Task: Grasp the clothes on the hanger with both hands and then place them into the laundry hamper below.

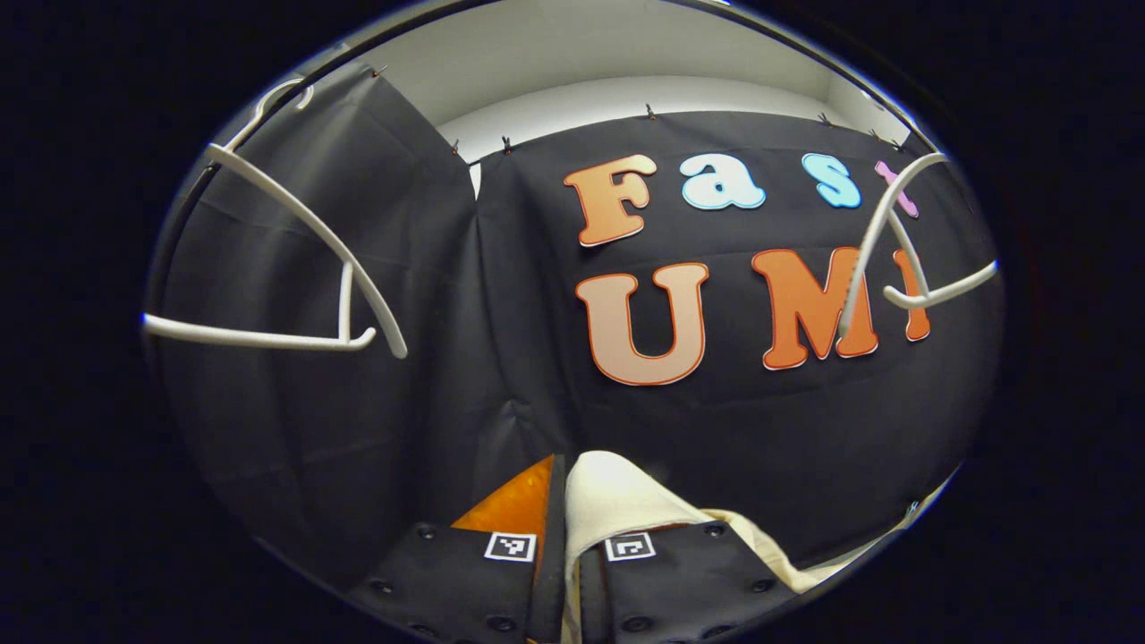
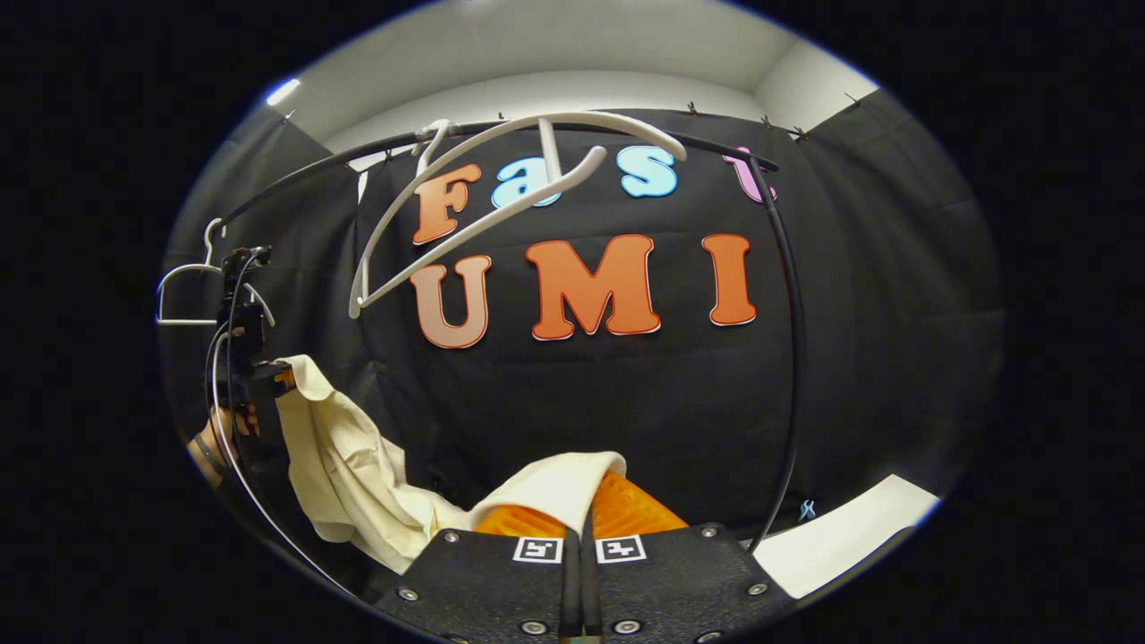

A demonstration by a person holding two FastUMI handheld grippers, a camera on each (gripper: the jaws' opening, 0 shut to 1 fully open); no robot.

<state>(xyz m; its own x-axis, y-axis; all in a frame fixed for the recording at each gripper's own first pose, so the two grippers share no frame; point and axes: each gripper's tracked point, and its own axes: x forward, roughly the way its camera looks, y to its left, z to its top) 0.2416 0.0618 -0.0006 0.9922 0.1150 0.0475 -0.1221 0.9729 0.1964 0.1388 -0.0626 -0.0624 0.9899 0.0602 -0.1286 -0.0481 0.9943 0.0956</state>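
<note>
A cream garment (image 2: 349,465) hangs off the hangers, stretched between my two grippers. In the left gripper view my left gripper (image 1: 565,501) is shut on a fold of this cloth (image 1: 617,501), which trails away to the right. In the right gripper view my right gripper (image 2: 586,510) is shut on the other end of the cloth (image 2: 555,487). Farther off at the left of that view, the left gripper (image 2: 268,376) and the hand (image 2: 224,429) holding it pinch the cloth's upper corner. A bare white hanger (image 2: 483,206) swings tilted on the black rail (image 2: 626,130).
Two more bare white hangers (image 1: 295,268) (image 1: 903,259) hang at the left and right of the left gripper view. The rail's black upright post (image 2: 792,358) stands right of my right gripper. A pale floor strip (image 2: 850,537) shows at the lower right.
</note>
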